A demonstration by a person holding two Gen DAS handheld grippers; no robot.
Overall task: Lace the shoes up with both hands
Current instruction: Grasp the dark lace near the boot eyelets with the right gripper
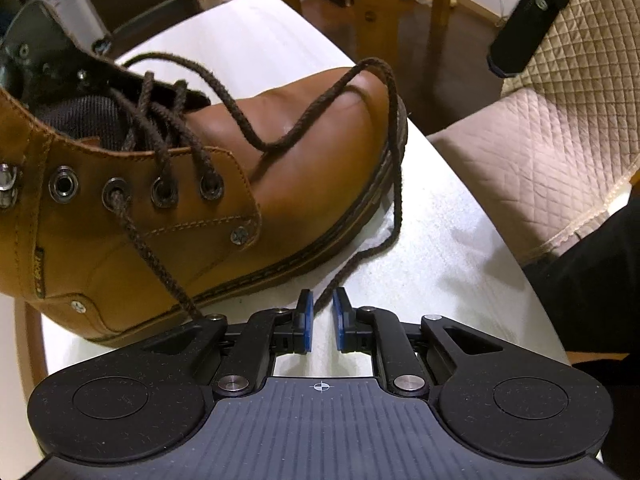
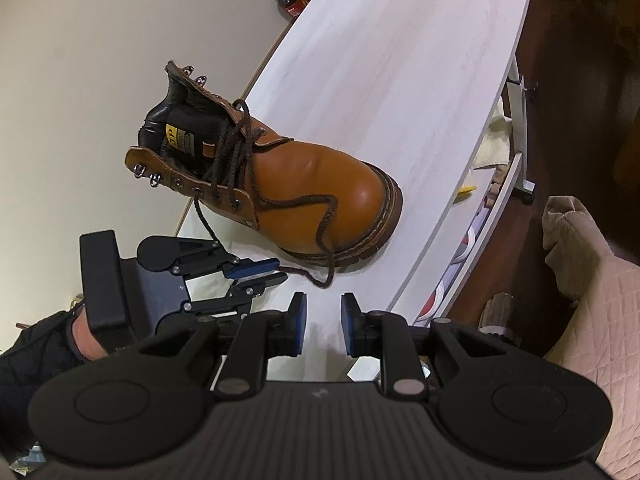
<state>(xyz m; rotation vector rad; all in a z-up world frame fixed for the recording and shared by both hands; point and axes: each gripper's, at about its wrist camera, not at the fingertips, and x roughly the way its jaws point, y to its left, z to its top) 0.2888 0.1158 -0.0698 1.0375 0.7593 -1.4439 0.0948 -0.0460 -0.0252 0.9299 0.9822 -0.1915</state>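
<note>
The white tabletop [image 2: 400,80] carries a tan leather boot [image 2: 320,196] standing upright, toe toward 4 o'clock in the right wrist view. Its dark brown lace [image 1: 394,184] drapes over the toe and down onto the tabletop. The left tongs [image 1: 322,312] straddle the lace end, pads slightly apart. The right tongs [image 2: 323,322] hover spread, holding nothing.

Tan leather boot [image 2: 320,196] stands upright, half-laced; brown lace [image 2: 320,220] trails loosely over its toe.
</note>
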